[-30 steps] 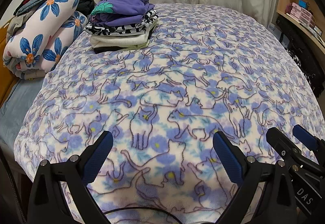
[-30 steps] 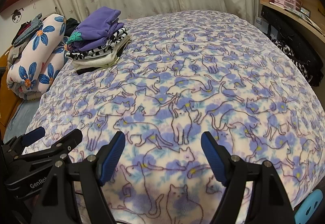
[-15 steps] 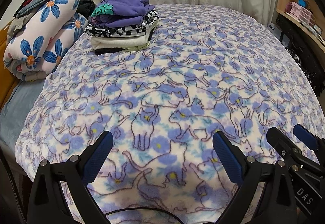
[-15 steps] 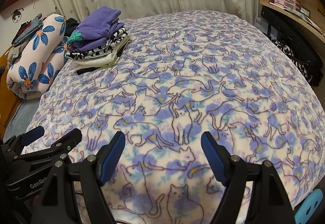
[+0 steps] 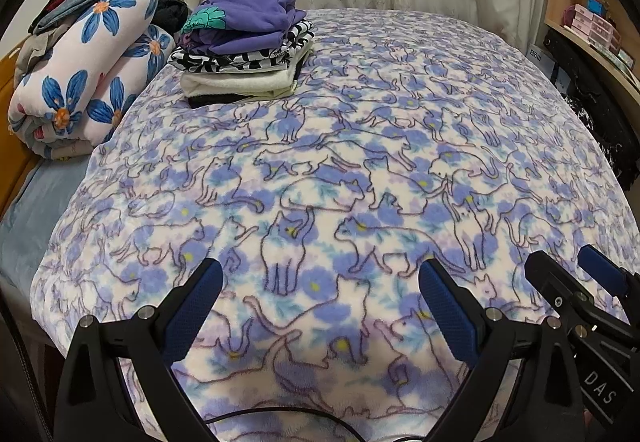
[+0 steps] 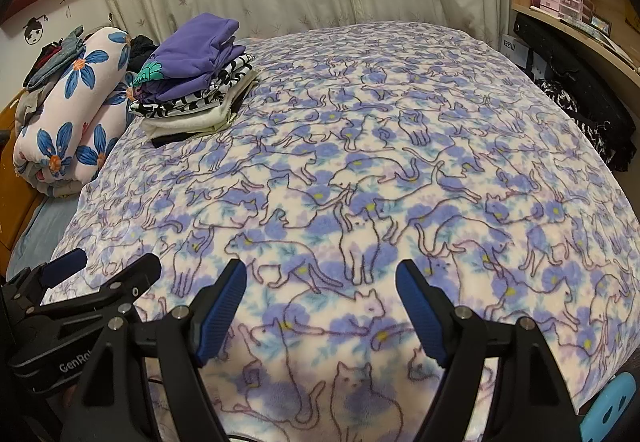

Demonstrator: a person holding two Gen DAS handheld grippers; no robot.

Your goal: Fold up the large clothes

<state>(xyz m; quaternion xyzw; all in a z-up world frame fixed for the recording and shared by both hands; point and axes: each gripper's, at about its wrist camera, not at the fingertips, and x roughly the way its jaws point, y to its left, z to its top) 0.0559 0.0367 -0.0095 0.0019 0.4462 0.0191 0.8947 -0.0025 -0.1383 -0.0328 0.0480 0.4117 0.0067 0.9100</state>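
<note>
Nothing is seen to have moved since the earlier frames: both tools are held in the same place above the near edge of the fleece blanket printed with purple cat outlines and blue flowers, which is spread flat over the bed. The left gripper is held with its blue-padded jaws wide apart, nothing between them, only blanket below. The right gripper is likewise released, its jaws spread and empty. In the left wrist view, the letters "DAS" are read in white on the black body of the right tool at the lower right; in the right wrist view, "GenRo" is read on the black body of the left tool at the lower left, the rest being cut off. A stack of folded clothes is placed at the far left corner of the blanket: a purple garment with a teal print on top, a black-and-white patterned piece beneath, then cream and black layers. Its long axis is laid roughly across the bed, folded edges turned toward the viewer. Just beside it, a rolled white quilt with large blue flowers is laid off the blanket's left edge.
</note>
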